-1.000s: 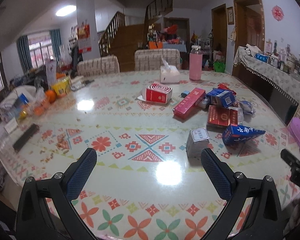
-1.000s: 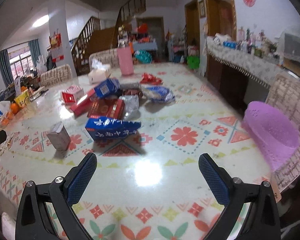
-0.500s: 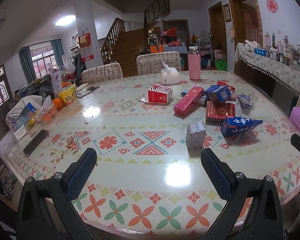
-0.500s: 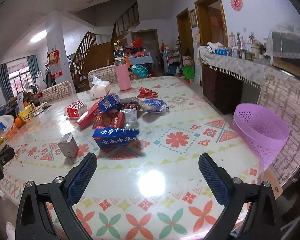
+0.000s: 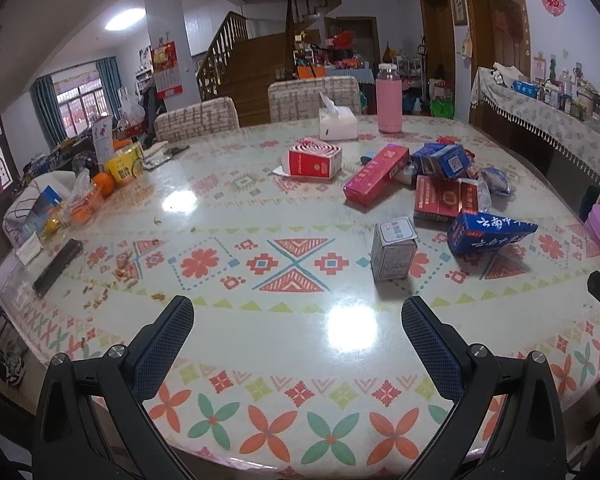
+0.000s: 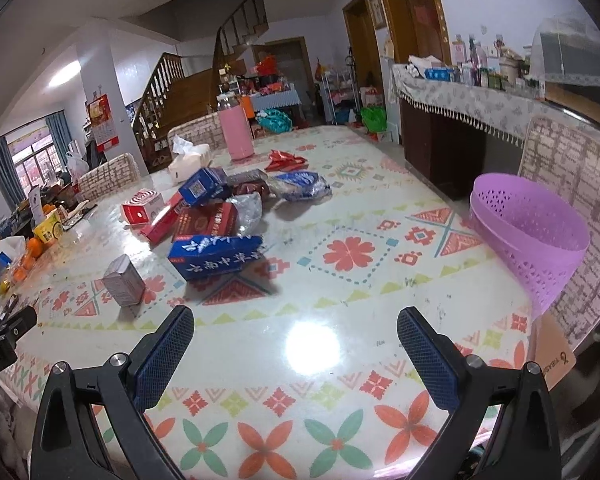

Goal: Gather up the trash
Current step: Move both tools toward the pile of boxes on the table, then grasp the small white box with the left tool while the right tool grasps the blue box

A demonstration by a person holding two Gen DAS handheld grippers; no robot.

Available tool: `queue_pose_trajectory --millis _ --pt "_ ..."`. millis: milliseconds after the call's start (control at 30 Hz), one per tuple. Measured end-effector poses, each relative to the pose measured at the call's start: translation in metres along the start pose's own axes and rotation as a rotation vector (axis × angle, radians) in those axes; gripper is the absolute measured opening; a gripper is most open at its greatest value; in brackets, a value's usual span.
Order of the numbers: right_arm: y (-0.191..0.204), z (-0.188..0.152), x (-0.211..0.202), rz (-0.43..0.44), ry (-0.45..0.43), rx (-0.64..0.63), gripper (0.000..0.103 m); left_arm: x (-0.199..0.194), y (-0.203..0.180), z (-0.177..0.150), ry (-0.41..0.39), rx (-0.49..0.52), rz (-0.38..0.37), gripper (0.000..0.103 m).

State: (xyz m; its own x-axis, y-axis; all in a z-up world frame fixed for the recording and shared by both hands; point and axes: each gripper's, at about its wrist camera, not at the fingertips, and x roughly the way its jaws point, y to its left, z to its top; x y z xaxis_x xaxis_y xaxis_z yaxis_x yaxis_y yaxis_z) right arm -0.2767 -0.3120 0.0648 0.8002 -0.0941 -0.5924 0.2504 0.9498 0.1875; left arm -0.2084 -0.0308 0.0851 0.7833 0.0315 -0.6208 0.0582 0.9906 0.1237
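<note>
**Two empty grippers wait over the near edge of a littered table**

The left gripper [image 5: 298,330] and the right gripper [image 6: 296,330] both hover low above the near rim of the patterned table [image 5: 260,344], each with its blue-padded fingers spread wide and nothing between them.

The trash lies in a loose heap on the table's right half. Nearest the grippers stands a small grey box [image 5: 393,248], upright and by itself. Just to its right a crushed blue carton [image 5: 487,232] lies on its side. Behind that sit a flat red pack [image 5: 443,198], a long red box [image 5: 375,174] set at a slant, a blue box [image 5: 445,160] tipped over the pile, and several crumpled wrappers [image 6: 300,186]. A red-and-white box [image 5: 315,160] rests a little apart to the left.

The purple basket [image 6: 531,236] sits tilted at the table's right edge, against a chair back [image 6: 571,184], well apart from the heap.

Farther off stand a pink bottle [image 5: 388,104] and a tissue box [image 5: 337,124]. Along the left edge are oranges [image 5: 104,182], a yellow tub [image 5: 124,164], a black remote [image 5: 58,266] and scattered crumbs [image 5: 122,272].

Between the grippers and the grey box the tabletop lies bare and glossy, as does the stretch from the blue carton across to the basket.
</note>
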Motion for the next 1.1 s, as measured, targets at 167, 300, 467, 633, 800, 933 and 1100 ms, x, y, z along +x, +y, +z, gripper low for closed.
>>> queue_pose_trajectory --millis 167,300,467,633,800,933,1100 --pt "-0.004 0.0 0.018 0.003 0.046 0.01 0.103 0.026 0.004 0.003 0.06 -0.025 -0.049 0.103" --pt "-0.004 0.0 0.032 0.005 0.076 0.008 0.103 0.048 0.006 0.007 0.105 -0.038 -0.098 0.103" --pt "-0.008 0.002 0.053 0.019 0.119 0.019 0.103 0.071 -0.003 0.019 0.133 -0.027 -0.173 0.103" --pt "-0.005 0.016 0.071 0.06 0.154 0.005 0.103 0.093 -0.021 0.034 0.133 0.012 -0.224 0.103" --pt "0.014 0.04 0.089 0.116 0.179 -0.101 0.103 0.12 -0.037 0.043 0.169 0.026 -0.257 0.097" --pt "0.038 0.059 0.107 0.172 0.198 -0.24 0.103 0.138 -0.042 0.047 0.22 0.017 -0.283 0.075" --pt "0.068 0.068 0.128 0.239 0.206 -0.375 0.103 0.157 -0.042 0.045 0.278 0.0 -0.3 0.049"
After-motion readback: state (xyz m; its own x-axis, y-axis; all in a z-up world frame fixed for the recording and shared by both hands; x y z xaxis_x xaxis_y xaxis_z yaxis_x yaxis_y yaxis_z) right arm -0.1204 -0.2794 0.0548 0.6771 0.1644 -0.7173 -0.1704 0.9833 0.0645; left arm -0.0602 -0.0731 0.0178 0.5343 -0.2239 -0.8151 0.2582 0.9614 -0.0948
